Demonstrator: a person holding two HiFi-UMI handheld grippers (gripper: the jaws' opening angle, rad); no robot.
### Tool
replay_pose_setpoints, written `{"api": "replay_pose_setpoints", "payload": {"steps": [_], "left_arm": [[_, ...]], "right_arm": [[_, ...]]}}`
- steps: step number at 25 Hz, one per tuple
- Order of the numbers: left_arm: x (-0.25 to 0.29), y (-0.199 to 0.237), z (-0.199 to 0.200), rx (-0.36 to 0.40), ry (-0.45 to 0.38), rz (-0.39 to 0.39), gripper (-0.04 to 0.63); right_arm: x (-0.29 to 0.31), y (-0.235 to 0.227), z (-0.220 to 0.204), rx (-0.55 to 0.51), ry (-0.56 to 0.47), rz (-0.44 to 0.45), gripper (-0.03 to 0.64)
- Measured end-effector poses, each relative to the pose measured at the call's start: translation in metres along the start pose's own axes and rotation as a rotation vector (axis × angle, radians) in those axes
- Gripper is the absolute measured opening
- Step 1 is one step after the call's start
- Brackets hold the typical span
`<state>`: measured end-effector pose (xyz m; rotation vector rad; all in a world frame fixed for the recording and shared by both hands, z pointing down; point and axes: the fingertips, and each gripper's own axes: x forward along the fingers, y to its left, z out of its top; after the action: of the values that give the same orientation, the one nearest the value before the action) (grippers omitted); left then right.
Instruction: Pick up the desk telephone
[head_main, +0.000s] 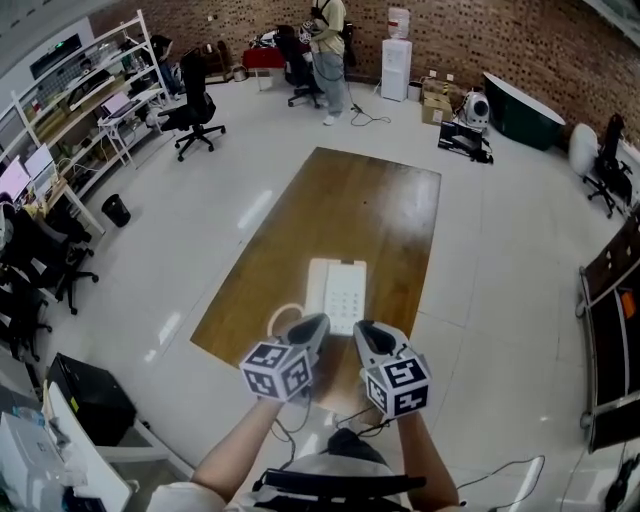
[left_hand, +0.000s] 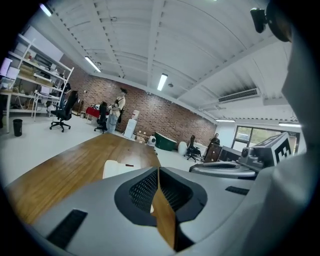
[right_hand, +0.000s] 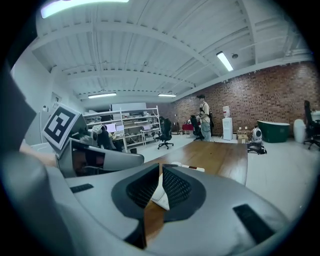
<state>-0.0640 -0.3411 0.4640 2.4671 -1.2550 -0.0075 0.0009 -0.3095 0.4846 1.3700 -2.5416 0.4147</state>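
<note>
Wood-topped table (head_main: 350, 205) runs from the lower middle of the head view toward the upper centre, standing on a pale tiled floor (head_main: 500, 260). We note the white desk telephone (head_main: 337, 292) lying flat near the table's lower end, keypad up, with a pale loop of cord (head_main: 284, 316) just off its left edge. Both hand-held grippers sit at the bottom centre of the frame, side by side and apart, each pointing up-frame at the telephone. The left gripper (head_main: 318, 322) has its tips just over the telephone's lower left corner; whether they touch it we cannot tell. The right gripper (head_main: 362, 328) has its tips just below the lower right corner. In the left gripper view the jaws are drawn together with nothing between them, and the telephone shows above them, left of centre. In the right gripper view the jaws meet at the tips, leaving only a thin sliver lower down, again empty, with the telephone beyond. At the top of the head view a person (head_main: 328, 50) stands before a brick wall (head_main: 500, 40), beside a water dispenser (head_main: 396, 55); shelving (head_main: 85, 95) fills the upper left.
</note>
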Motion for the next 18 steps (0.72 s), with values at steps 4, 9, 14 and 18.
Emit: {"api": "replay_pose_setpoints", "payload": {"steps": [4,9,14,18], "left_arm": [[0.017,0.023,-0.018,-0.027,0.061,0.011,0.096],[0.035,0.065,-0.036,-0.062,0.116,0.055,0.17],[0.055,0.106,-0.062,-0.111,0.193,0.1,0.228],[0.07,0.132,-0.079,-0.158,0.236,0.116,0.267]], "right_arm": [[0.013,-0.021,-0.012,0.052,0.033,0.02,0.072],[0.035,-0.048,-0.031,0.122,0.065,0.031,0.072],[0.059,-0.072,-0.062,0.234,0.142,0.082,0.189],[0.078,-0.093,-0.082,0.312,0.182,0.082,0.189]]}}
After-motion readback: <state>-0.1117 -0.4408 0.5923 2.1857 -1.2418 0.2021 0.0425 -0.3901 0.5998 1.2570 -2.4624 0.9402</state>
